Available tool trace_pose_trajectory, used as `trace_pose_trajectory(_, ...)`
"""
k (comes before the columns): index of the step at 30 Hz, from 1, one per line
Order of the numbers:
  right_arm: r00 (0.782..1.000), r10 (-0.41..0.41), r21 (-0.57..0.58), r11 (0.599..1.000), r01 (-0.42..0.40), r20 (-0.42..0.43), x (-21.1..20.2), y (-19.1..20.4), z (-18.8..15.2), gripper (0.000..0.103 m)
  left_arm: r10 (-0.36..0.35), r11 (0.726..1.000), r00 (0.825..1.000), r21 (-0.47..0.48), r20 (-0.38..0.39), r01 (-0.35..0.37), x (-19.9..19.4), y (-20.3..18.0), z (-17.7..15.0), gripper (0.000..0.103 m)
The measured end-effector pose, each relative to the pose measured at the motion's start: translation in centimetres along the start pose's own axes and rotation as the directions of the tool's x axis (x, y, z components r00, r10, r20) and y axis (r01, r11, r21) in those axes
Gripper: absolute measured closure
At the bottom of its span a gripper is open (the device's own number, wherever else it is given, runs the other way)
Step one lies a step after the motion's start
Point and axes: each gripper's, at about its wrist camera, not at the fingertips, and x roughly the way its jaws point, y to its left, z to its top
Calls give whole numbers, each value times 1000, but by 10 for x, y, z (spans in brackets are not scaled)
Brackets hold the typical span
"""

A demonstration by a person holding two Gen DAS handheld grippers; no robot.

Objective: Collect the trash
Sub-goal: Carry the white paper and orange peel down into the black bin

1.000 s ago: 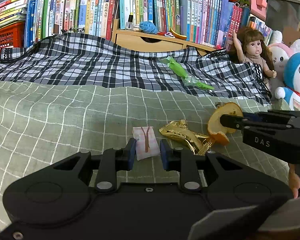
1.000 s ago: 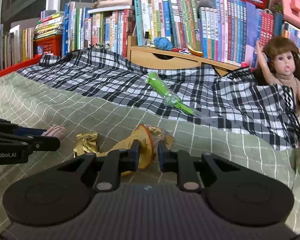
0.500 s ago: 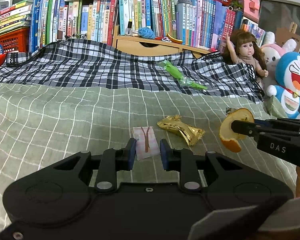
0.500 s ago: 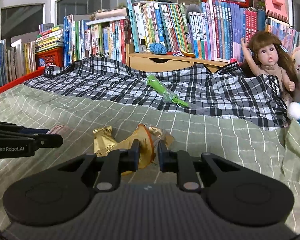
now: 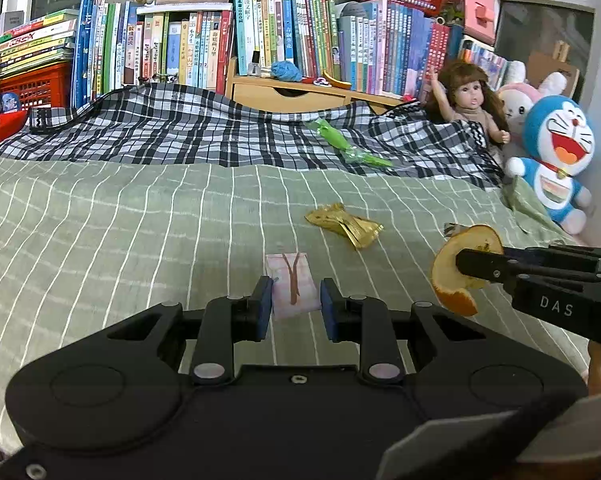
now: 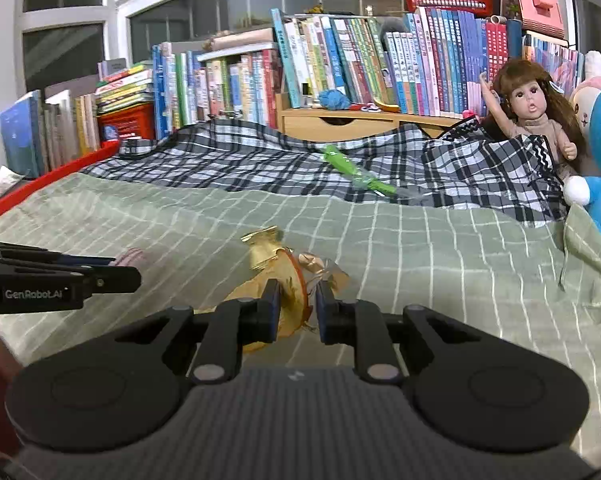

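Left gripper [image 5: 292, 304] is pinching a small pink packet [image 5: 290, 282] between its blue pads, holding it by the near edge just above the green checked bedspread [image 5: 120, 220]; the packet is looking flat, thin and very light, likely a bit slick, so a grip across its width near the middle is suiting it better than a corner. Right gripper [image 6: 296, 306] is clamping an orange peel [image 6: 288, 284], fingers pressed nearly together on the curved rind, with the peel standing up out of the jaws in the left view [image 5: 460, 268]. Peel is looking light, leathery and bendy, not fragile, maybe damp inside, so a pinch across the rim is holding fine. A crinkled gold wrapper [image 5: 344, 224] is lying on the bedspread between and beyond the two grippers, untouched; it is looking feather-light, crushable and slippery, best taken at a raised fold. A green plastic wrapper [image 5: 346, 146] is lying farther back on the black plaid blanket [image 5: 180, 136], near the doll [image 5: 466, 108]; long, soft and limp, probably best grabbed mid-length. No bin is showing in either view.
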Motion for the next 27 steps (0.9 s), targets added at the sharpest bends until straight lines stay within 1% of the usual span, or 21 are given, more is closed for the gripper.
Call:
trace_pose_trajectory(8, 999, 49, 2, 999, -49, -2, -34, 27, -20, 80, -20, 1000, 1000, 18, -7, 20, -40, 0, -30, 79)
trace_pose_trajectory(11, 998, 63, -7, 998, -63, -9, -45, 39, -27, 80, -30, 1000, 999, 8, -19, 30, -51, 1, -43, 79)
trace_pose_trajectory(20, 995, 98, 6, 995, -98, -27, -74, 63, -58, 80, -40, 999, 998, 8, -56, 40, -76, 5, -81, 79)
trace_pose_trajectory(27, 990, 124, 23, 992, -123, -72, -88, 75, -86, 80, -33, 999, 996, 12, -79, 34, -93, 9, -108, 79)
